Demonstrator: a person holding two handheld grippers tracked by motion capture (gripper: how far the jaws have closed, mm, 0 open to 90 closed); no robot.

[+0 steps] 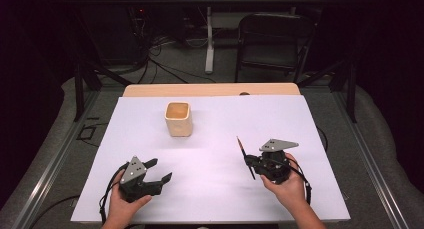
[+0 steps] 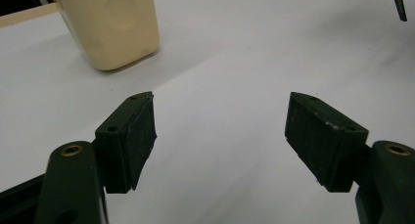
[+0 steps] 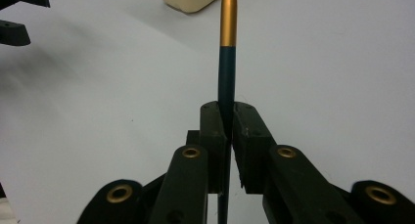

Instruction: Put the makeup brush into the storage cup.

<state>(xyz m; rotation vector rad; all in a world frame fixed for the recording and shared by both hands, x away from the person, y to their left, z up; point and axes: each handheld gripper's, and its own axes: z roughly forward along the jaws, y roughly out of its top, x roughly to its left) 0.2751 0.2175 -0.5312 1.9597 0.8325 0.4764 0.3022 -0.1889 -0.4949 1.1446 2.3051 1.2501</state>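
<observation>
High view: nearest the person, the left gripper (image 1: 161,172) rests on the white sheet (image 1: 215,199), jaws wide apart with nothing between them, near-left of the cup (image 1: 179,119). The right gripper (image 1: 248,161), near-right of the cup, is clamped on a brush (image 1: 245,154). The brush is slim, with a dark handle and gold ferrule (image 3: 228,18); its long axis tilts up and away, tip toward the cup. No writing can be read. Beyond, the cream cup stands upright, its inside hard to tell.
</observation>
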